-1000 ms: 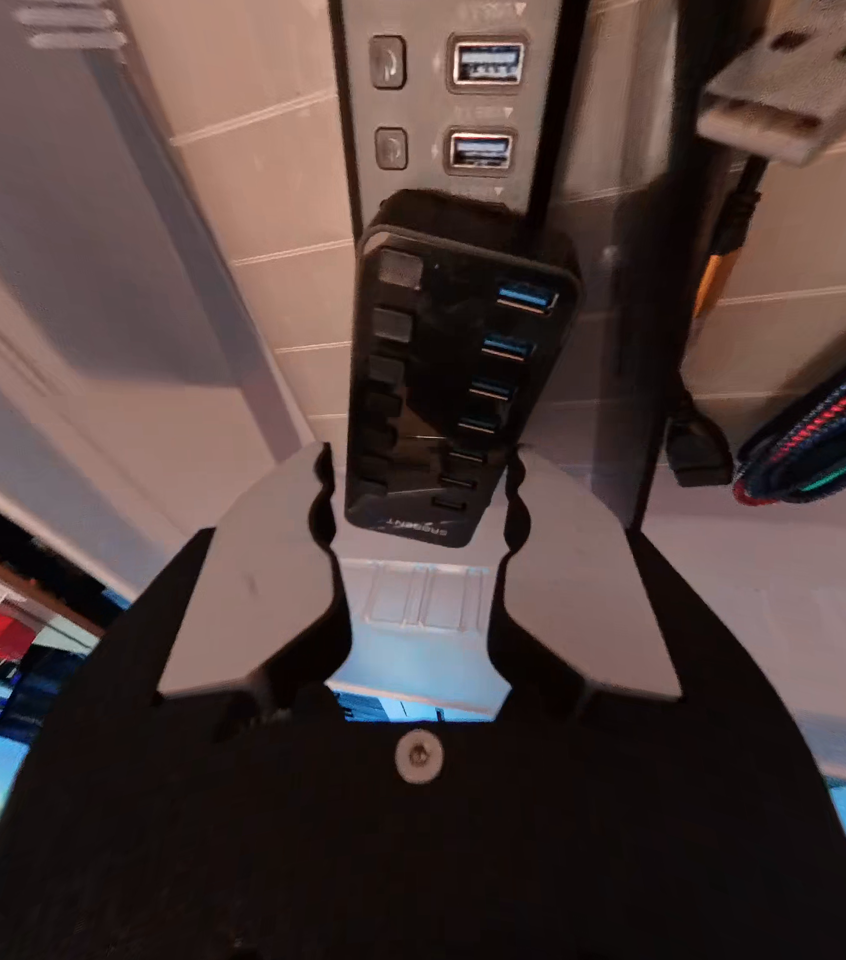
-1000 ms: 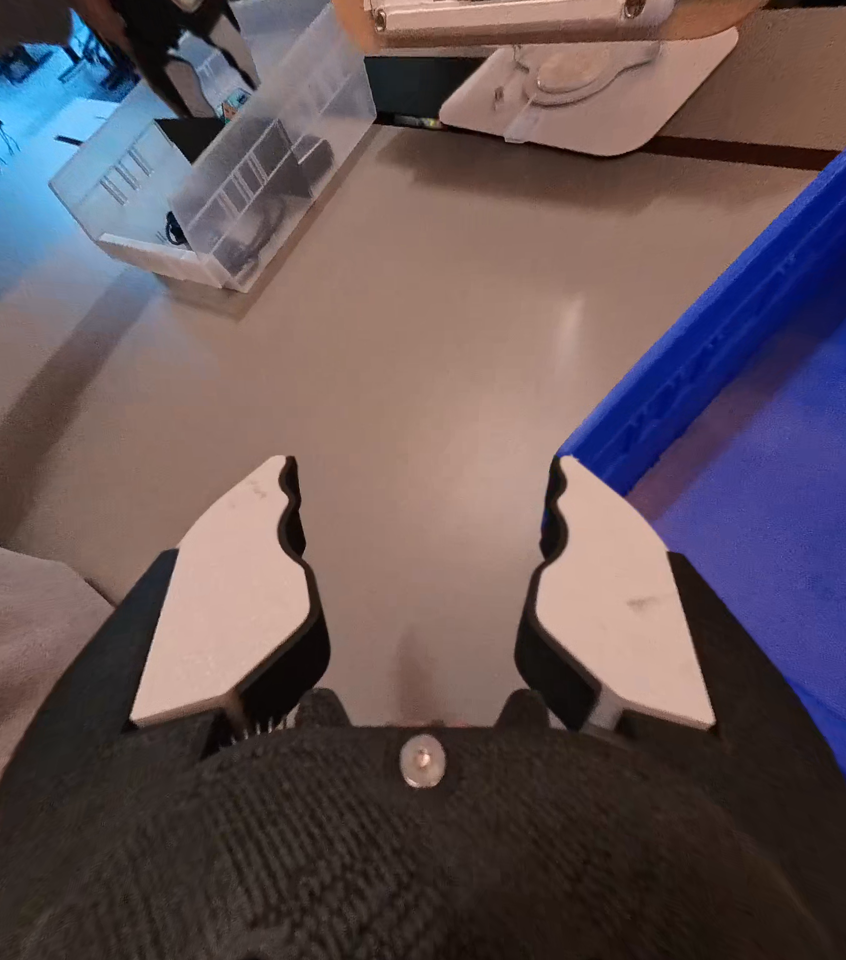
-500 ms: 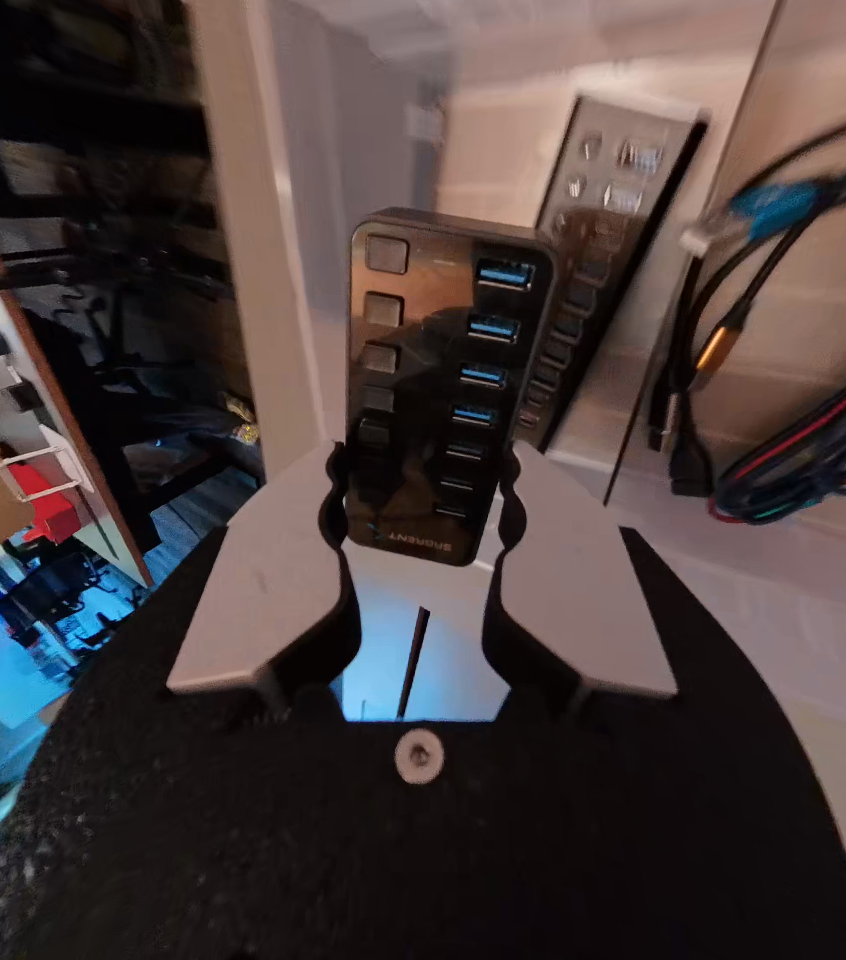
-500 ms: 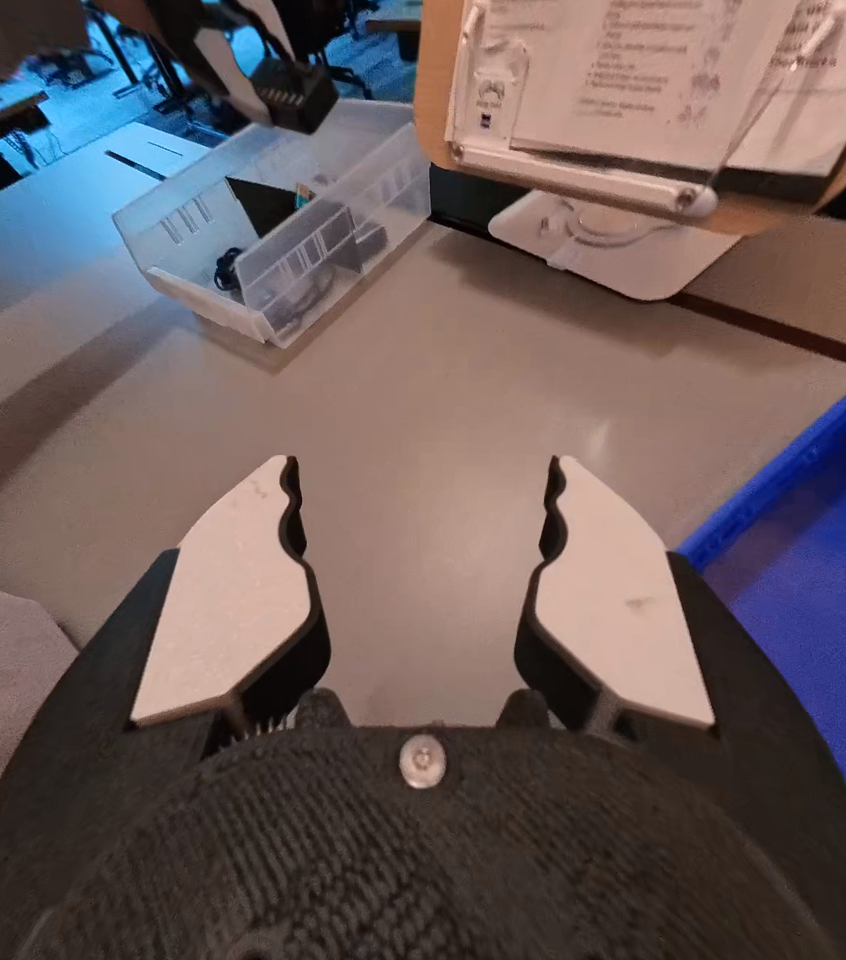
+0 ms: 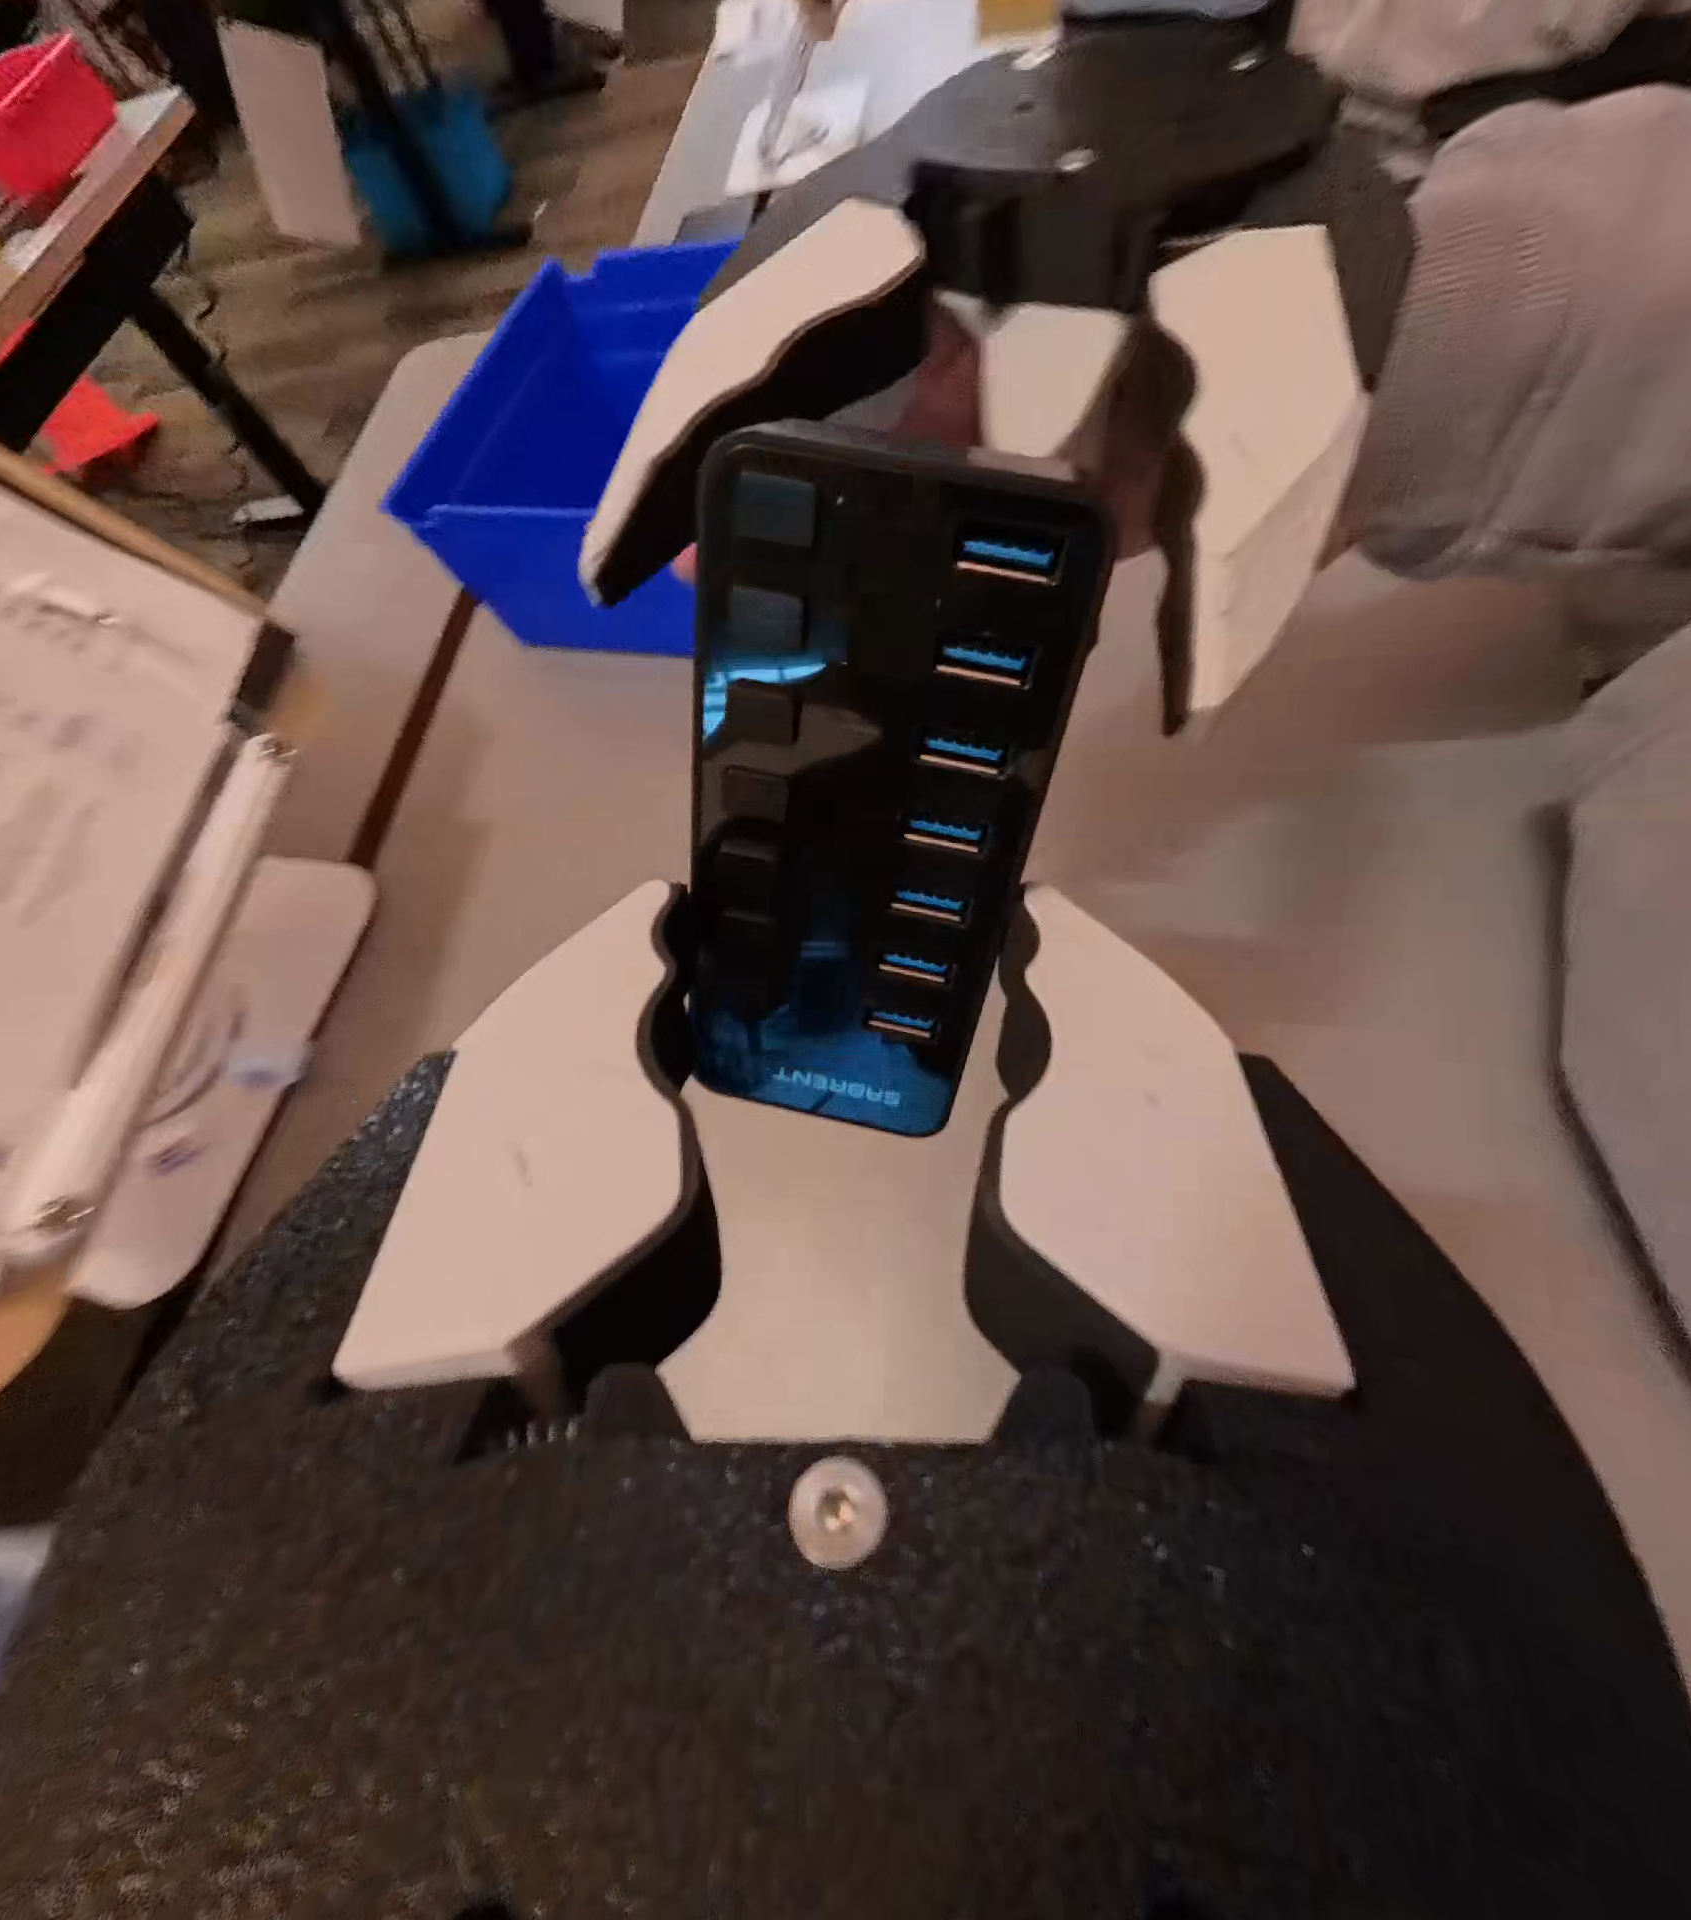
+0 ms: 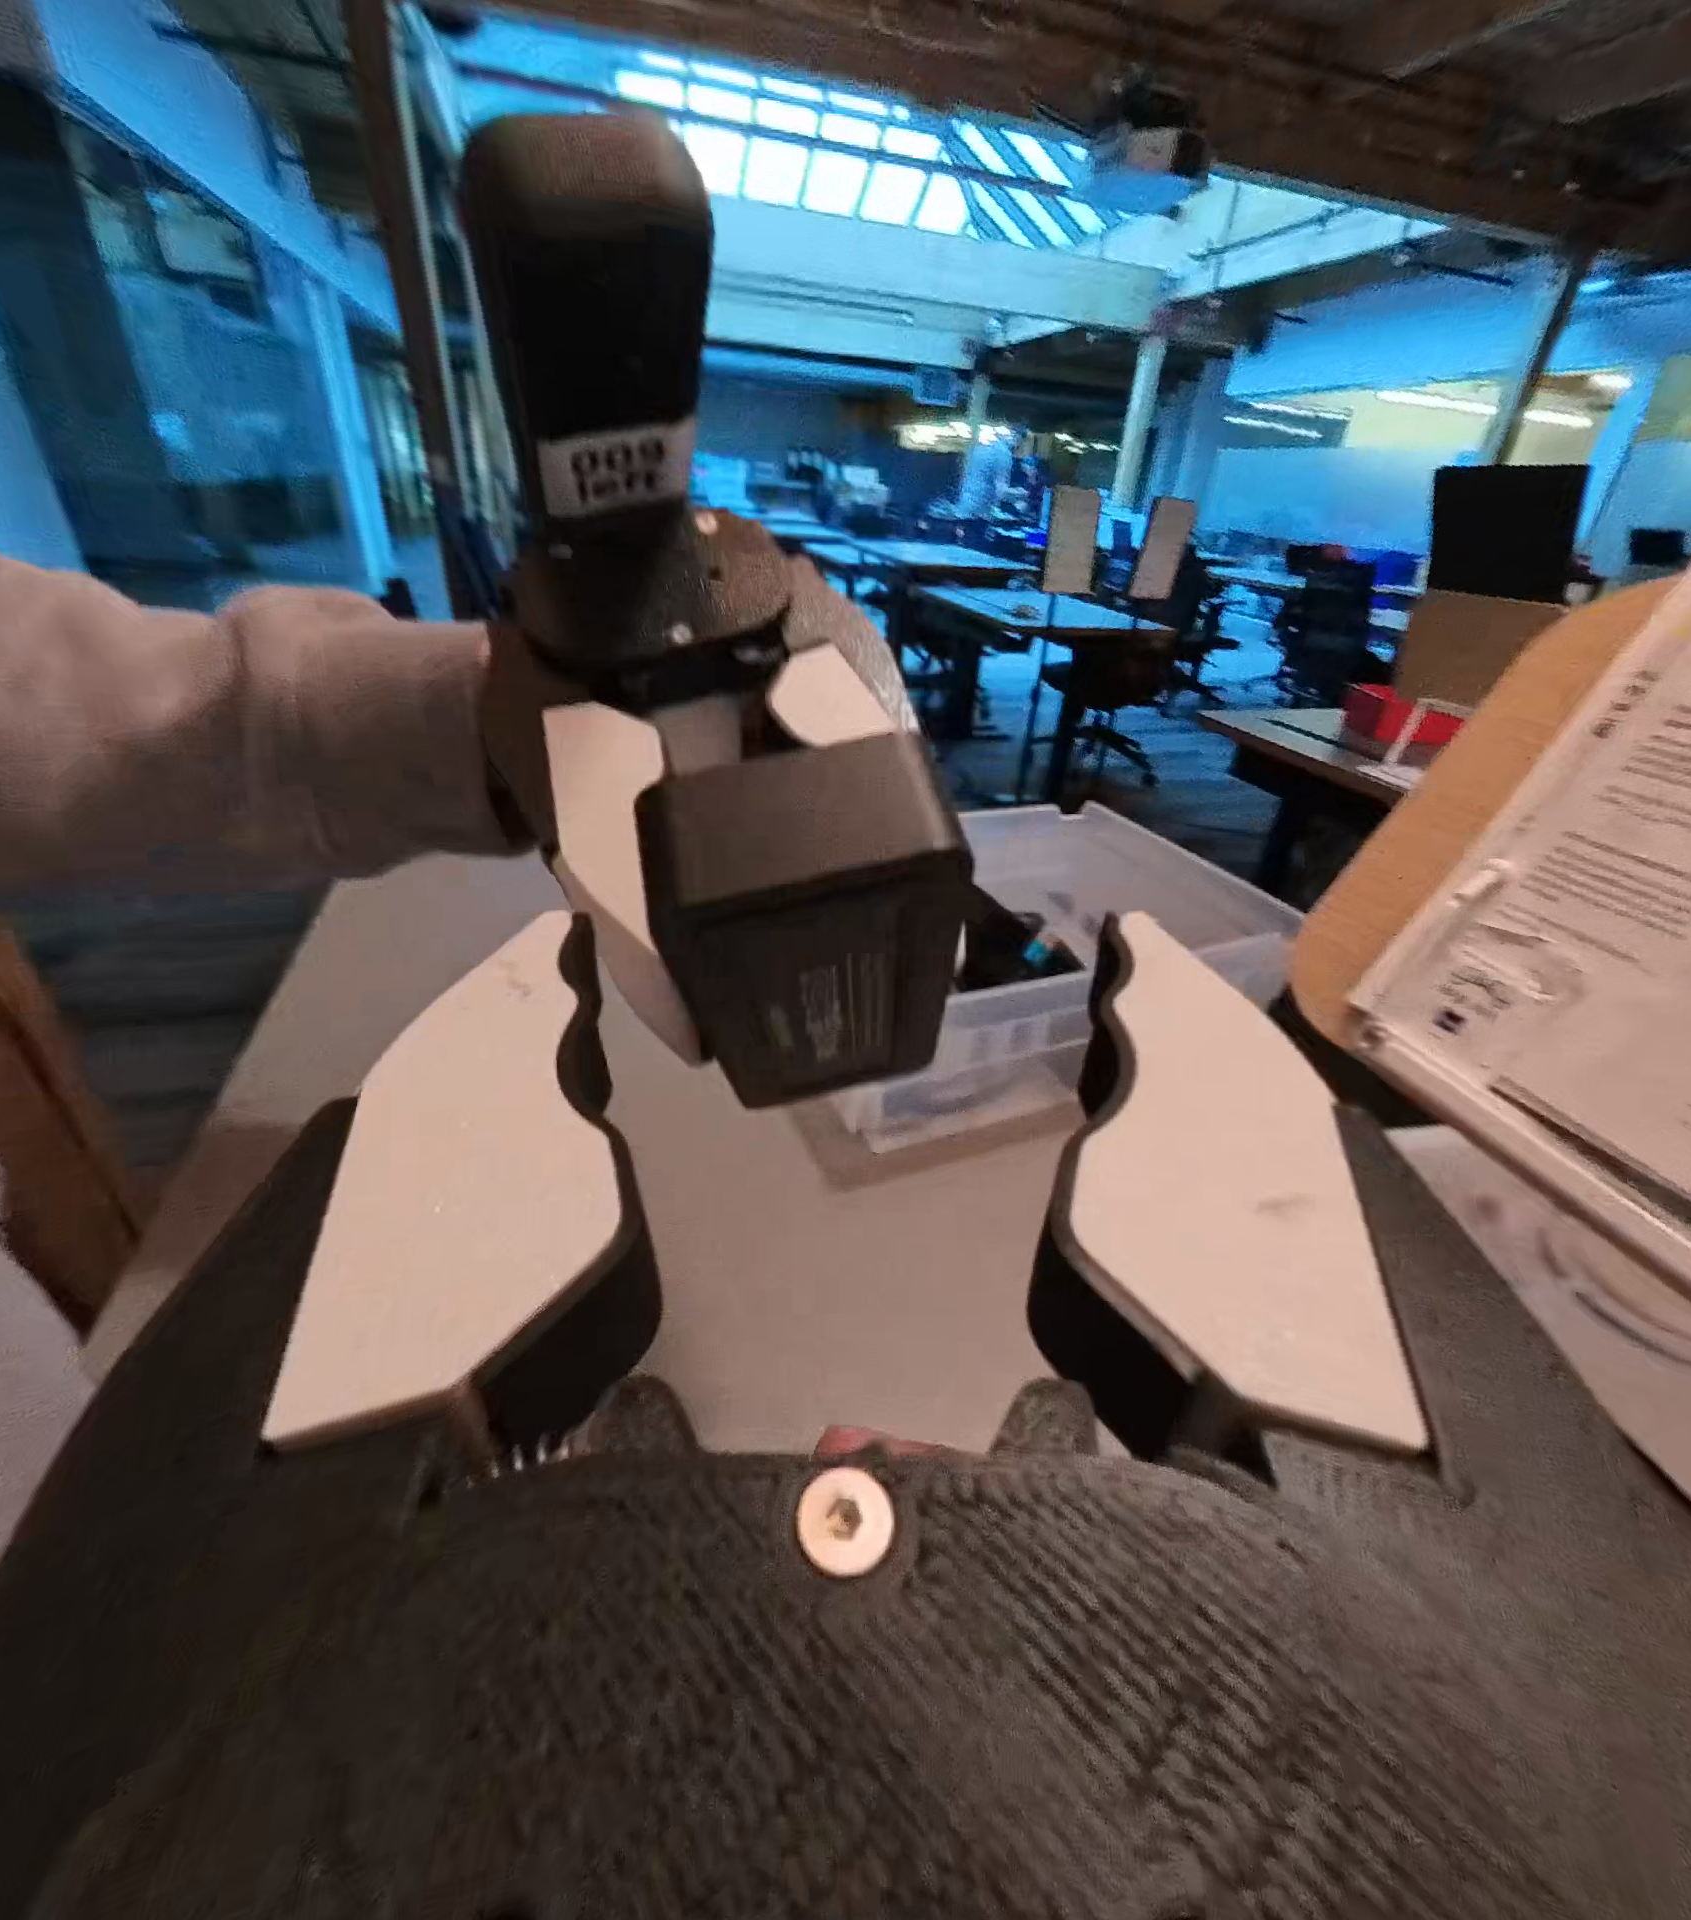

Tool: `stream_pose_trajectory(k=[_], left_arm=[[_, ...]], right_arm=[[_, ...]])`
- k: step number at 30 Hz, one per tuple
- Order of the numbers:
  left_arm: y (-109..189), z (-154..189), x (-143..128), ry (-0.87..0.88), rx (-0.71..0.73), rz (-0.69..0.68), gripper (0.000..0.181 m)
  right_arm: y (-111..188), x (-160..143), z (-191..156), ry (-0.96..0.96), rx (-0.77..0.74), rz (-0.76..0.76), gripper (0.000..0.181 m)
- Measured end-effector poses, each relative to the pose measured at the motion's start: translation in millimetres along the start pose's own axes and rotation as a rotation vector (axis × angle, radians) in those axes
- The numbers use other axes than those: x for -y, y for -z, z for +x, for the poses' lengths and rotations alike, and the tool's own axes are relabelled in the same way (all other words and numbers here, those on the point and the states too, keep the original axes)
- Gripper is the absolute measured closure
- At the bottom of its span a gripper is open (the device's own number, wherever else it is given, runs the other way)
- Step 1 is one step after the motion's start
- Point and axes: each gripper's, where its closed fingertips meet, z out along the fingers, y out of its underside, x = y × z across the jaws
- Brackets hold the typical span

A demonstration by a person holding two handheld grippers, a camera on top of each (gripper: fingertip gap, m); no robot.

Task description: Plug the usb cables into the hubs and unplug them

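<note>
My left gripper (image 5: 841, 914) is shut on a black USB hub (image 5: 882, 748) with a row of blue ports, gripping its near end and holding it in the air above the table. My right gripper (image 6: 841, 935) is open and faces it. In the left wrist view the right gripper's fingers (image 5: 768, 374) flank the hub's far end without closing on it. In the right wrist view the hub's dark back (image 6: 799, 914) sits between my right fingertips, held by the left gripper (image 6: 716, 748). No USB cable is in view.
A blue bin (image 5: 550, 436) stands on the beige table (image 5: 1288, 935) behind the hub. A clipboard with paper on a white stand (image 6: 1599, 883) is at the right. A clear plastic organiser box (image 6: 1132, 862) lies behind the hub. A person's grey sleeve (image 6: 145, 727) reaches in from the left.
The left gripper has carried the hub away from the box with the cables and swung round to face the right gripper. The right gripper has lifted from the table and now points at the hub.
</note>
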Motion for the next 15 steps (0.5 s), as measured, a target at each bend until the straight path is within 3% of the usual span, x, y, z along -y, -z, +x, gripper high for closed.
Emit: stream_pose_trajectory(k=[2,6,9,11,13,15], left_arm=[[-12,18,-2,0.018,-0.023,0.048,0.125],[-28,39,-9,0.071,-0.034,0.096,0.125],[-30,44,3,0.141,-0.025,0.206,0.123],[-23,34,18,0.346,0.016,0.368,0.113],[-19,19,19,0.723,0.02,0.518,0.101],[-25,21,11,1.119,-0.096,0.651,0.088]], right_arm=[[6,-3,-21,-0.008,0.106,0.035,0.118],[20,-21,-37,0.007,0.142,-0.031,0.122],[29,-18,-40,0.019,0.127,-0.009,0.122],[39,-5,-32,0.025,0.071,0.065,0.121],[54,13,-22,0.04,0.01,0.154,0.122],[68,26,-14,0.059,-0.042,0.234,0.122]])
